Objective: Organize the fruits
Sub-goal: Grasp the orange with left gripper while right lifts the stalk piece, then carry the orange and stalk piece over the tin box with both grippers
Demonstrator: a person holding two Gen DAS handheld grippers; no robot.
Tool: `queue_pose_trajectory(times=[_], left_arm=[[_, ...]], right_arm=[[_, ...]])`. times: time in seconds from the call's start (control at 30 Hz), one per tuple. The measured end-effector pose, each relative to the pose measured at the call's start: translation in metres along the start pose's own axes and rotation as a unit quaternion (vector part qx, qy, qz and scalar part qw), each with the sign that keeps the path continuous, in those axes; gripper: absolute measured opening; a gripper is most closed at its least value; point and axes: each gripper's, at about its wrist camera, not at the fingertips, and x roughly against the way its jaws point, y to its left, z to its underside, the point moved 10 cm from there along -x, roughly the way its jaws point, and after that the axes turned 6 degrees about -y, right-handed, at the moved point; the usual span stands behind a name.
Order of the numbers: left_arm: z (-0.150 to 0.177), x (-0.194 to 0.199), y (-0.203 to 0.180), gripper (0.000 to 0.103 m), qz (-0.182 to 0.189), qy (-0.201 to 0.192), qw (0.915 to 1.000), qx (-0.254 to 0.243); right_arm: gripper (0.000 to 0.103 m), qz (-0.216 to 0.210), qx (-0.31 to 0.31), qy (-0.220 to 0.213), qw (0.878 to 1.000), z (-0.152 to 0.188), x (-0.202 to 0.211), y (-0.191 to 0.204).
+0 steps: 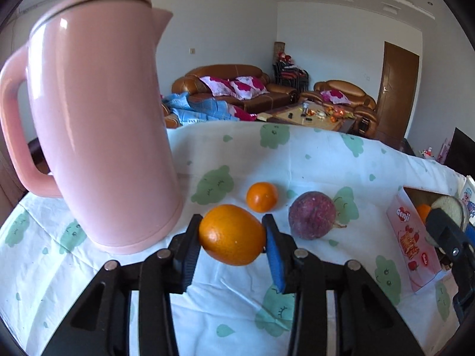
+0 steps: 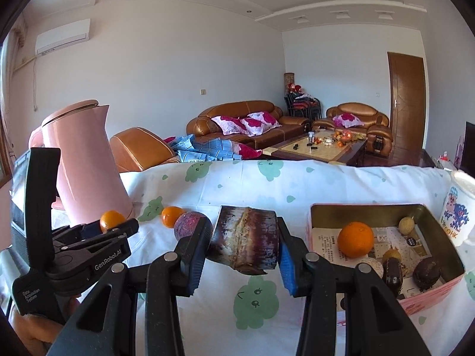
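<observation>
My left gripper (image 1: 233,237) is shut on an orange (image 1: 232,234) and holds it just above the tablecloth, beside the pink jug. It also shows in the right wrist view (image 2: 109,222). A small mandarin (image 1: 262,196) and a purple passion fruit (image 1: 312,215) lie on the cloth just beyond it. My right gripper (image 2: 245,244) is shut on a dark purple sugarcane piece (image 2: 245,243), held above the cloth left of the pink tin box (image 2: 433,292). The box holds an orange (image 2: 355,239) and several small dark fruits.
A tall pink jug (image 1: 98,124) stands close on the left. A white paper cup (image 2: 458,207) stands right of the box. The table's far edge (image 2: 297,161) drops to a living room with sofas.
</observation>
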Motion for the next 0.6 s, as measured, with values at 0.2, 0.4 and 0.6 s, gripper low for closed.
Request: queue_pose_trajectory(times=[0.2,0.4,0.6], left_arm=[[-0.004,0.024,-0.002,0.042,-0.03,-0.038,0.9987,-0.015],[-0.003,0.042,-0.009,0.042,-0.047,-0.06,0.9967,-0.026],[0.003,0.052,-0.016,0.042,-0.046,-0.06,0.9969,-0.024]], right_arm=[[0.045,0.002,0.016,0.01,1.0,0.006,-0.001,0.007],[0.045,0.008,0.026,-0.001,1.0,0.006,0.009,0.008],[0.045,0.007,0.026,0.001,1.0,0.01,0.024,0.002]])
